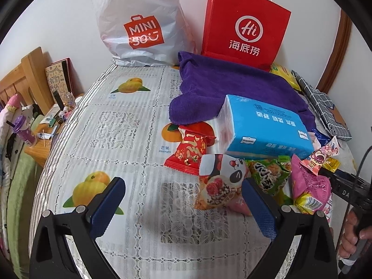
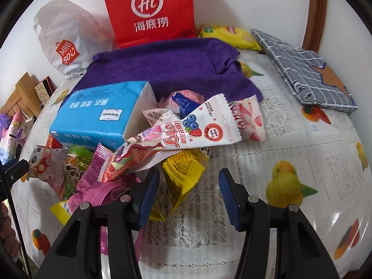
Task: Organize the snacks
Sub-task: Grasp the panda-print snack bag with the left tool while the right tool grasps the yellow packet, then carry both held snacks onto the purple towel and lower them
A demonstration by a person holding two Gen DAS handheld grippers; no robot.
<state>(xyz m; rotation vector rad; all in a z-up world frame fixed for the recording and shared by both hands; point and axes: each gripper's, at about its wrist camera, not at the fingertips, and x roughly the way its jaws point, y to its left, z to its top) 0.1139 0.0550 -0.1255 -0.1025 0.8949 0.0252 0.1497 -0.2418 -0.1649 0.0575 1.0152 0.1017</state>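
A heap of snack packets lies on the table in front of a blue tissue pack (image 1: 267,125). In the left wrist view I see a red packet (image 1: 189,151), a panda packet (image 1: 218,181), a green packet (image 1: 269,174) and a pink packet (image 1: 309,186). My left gripper (image 1: 183,207) is open and empty just before the panda packet. In the right wrist view a long white berry-print packet (image 2: 186,134) lies across a yellow packet (image 2: 183,174). My right gripper (image 2: 189,195) is open and empty, with the yellow packet between its fingertips.
A purple towel (image 1: 232,88) lies behind the tissue pack (image 2: 97,116). A red paper bag (image 1: 246,28) and a white plastic bag (image 1: 139,23) stand against the wall. A yellow chip bag (image 2: 230,34) and a checked grey pouch (image 2: 307,72) lie at the right. A wooden bedside shelf (image 1: 41,125) is left.
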